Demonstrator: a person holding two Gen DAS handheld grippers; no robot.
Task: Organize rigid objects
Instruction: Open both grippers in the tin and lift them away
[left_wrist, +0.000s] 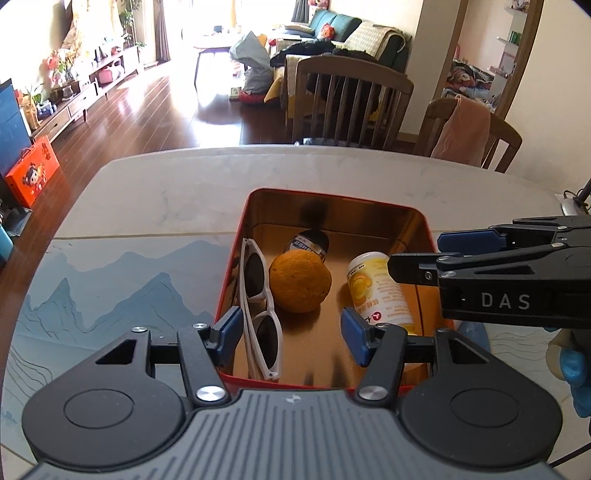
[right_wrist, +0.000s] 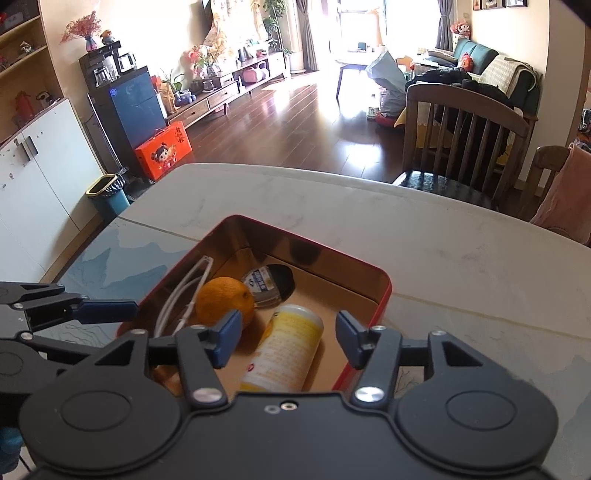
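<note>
On the counter (left_wrist: 155, 184) a blue mountain-print mat (left_wrist: 110, 280) covers the near left part; a red tin box (left_wrist: 236, 258) with a gold interior sits at the mat's right edge, open at the top.

Seen from the left wrist, the left gripper (left_wrist: 291, 336) hangs over the near rim of the tin, its blue-padded fingers (left_wrist: 229, 332) spread apart with nothing between them; the left finger is over the tin's left wall, the right one just in front of the yellow bottle.

Inside the tin, going left to right: white-framed sunglasses (left_wrist: 260, 314) lie folded along the left wall, lenses dark; an orange (left_wrist: 300, 280) rests just beside them, near the middle; behind the orange, touching or nearly so, a small dark-capped jar (left_wrist: 308, 243) with a blue and white label lies on its side; a yellow-labelled bottle (left_wrist: 380, 291) with a white body lies on its side toward the right wall, apart from the orange.

The right gripper (left_wrist: 417, 254) reaches in from the right, level with the tin's right rim, its fingers apart and empty; from the right wrist view its fingers (right_wrist: 229, 336) straddle the yellow bottle (right_wrist: 284, 347) from above without touching it.

Two wooden chairs (left_wrist: 351, 99) stand beyond the counter's far edge.
</note>
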